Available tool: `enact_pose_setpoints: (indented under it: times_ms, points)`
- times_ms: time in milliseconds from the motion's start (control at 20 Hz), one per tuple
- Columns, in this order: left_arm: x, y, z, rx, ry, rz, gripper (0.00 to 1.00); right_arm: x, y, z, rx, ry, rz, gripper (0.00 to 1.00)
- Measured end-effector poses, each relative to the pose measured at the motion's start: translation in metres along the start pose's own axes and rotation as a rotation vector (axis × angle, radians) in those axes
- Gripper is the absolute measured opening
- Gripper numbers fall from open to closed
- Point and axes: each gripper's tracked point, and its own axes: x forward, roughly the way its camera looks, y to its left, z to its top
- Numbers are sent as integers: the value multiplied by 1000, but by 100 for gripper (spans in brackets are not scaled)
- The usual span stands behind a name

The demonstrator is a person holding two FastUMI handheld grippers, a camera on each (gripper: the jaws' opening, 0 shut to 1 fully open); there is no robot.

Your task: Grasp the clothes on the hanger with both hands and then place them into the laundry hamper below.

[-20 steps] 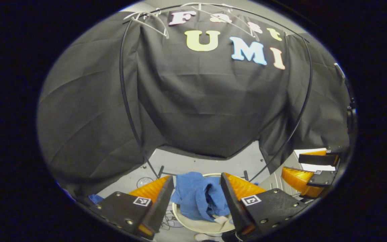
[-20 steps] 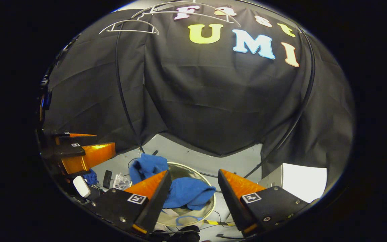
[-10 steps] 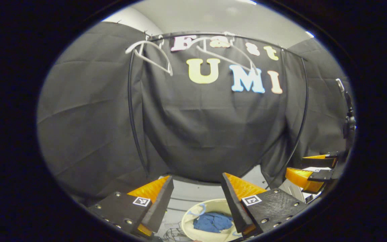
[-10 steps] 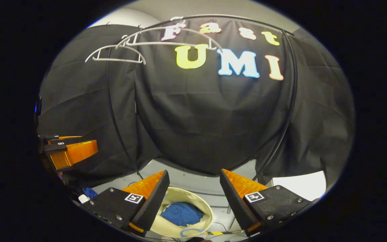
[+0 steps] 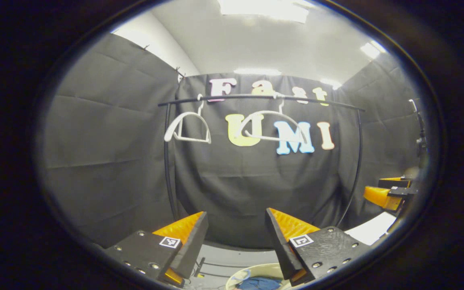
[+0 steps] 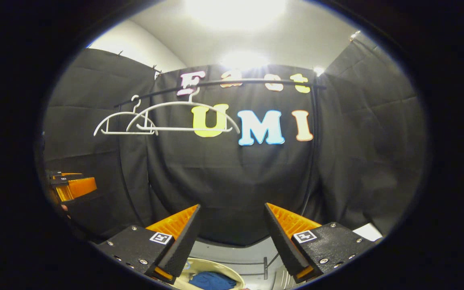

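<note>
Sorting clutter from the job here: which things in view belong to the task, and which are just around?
Job: blue clothes, laundry hamper, hangers, left gripper, right gripper.
Around: clothes rail, ceiling lights.

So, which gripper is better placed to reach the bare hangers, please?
Left, probably: the hangers hang straight ahead of the open left gripper, but off to one side of the open right gripper.

Left tool (image 5: 236, 225) and right tool (image 6: 232, 219) both point forward, fingers spread, holding nothing.
</note>
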Motion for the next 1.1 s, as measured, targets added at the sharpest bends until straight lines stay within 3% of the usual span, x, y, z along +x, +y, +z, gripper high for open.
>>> enact_pose_setpoints:
  times_ms: [50, 150, 550, 700, 1100]
  points:
    - [-4, 7, 10, -7, -22, 5, 82, -6, -4, 8, 1, -19, -10, 93]
    - [-17, 23, 28, -2, -62, 20, 85, -19, -16, 18, -1, -50, -36, 93]
    - [-72, 44, 47, 67, -145, 70, 77, -68, -57, 21, 14, -122, -147, 92]
    - [-80, 40, 41, 49, -148, 62, 82, -77, -60, 22, 30, -135, -151, 93]
    - [-97, 49, 47, 57, -177, 79, 82, -90, -62, 29, 5, -168, -177, 93]
